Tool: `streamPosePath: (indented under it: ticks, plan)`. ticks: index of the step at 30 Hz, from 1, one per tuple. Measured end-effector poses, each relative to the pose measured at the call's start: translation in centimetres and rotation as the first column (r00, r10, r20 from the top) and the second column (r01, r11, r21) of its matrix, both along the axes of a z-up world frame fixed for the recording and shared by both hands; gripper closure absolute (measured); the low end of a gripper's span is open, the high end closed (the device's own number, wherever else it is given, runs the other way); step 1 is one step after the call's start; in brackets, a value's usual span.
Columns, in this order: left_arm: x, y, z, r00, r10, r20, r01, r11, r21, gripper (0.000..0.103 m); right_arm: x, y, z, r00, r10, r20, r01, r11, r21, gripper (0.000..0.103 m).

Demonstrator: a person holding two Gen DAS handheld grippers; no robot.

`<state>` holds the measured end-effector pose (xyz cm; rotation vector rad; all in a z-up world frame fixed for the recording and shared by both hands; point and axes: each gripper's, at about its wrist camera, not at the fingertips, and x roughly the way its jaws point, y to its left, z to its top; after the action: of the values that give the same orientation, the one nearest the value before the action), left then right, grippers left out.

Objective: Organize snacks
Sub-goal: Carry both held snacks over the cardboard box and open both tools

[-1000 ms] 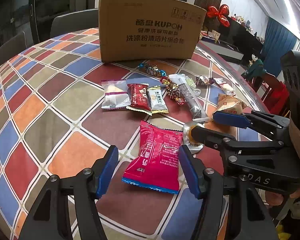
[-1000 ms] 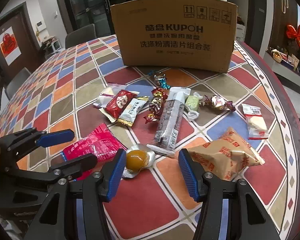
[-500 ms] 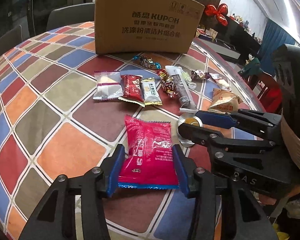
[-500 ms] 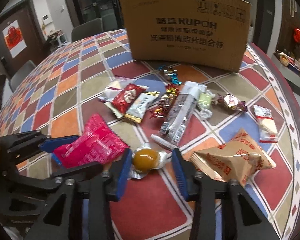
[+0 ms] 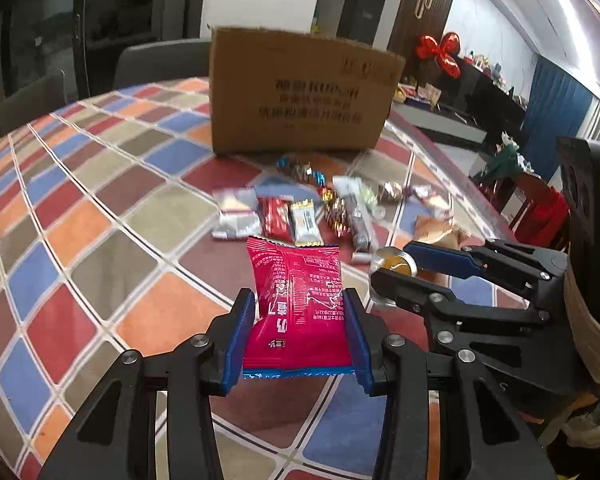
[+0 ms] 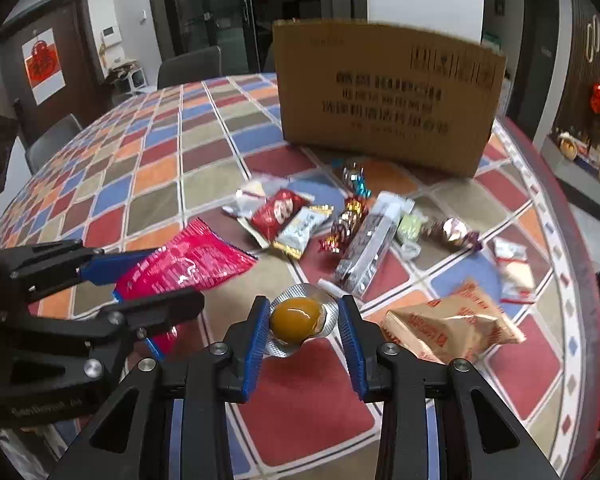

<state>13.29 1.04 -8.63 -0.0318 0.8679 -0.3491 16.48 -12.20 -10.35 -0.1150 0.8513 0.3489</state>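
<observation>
Checkered tabletop [image 5: 80, 208] fills the left wrist view; the left gripper [image 5: 300, 336] pinches the red snack packet [image 5: 300, 300] across its lower sides, lifted. Light, crinkly, slippery film: hold the sealed edges.

Right wrist view: the right gripper [image 6: 303, 326] pinches the foil-rimmed yolk cup [image 6: 298, 318], probably fragile; grip the rim gently.

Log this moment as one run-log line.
left claw: shut on pink snack packet | right claw: shut on yolk cup | cardboard box: upright behind
</observation>
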Motion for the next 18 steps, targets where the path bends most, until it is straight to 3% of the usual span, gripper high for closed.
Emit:
streamPosePath:
  ticks: [18]
  plan:
    - [0.4,-1.1,9.2,0.968,0.005,0.251,-0.009,1.000,0.014,0.059,-1.7,-1.5,8.6,0.969,-0.058,0.239,0.052,0.998,0.031,0.067]
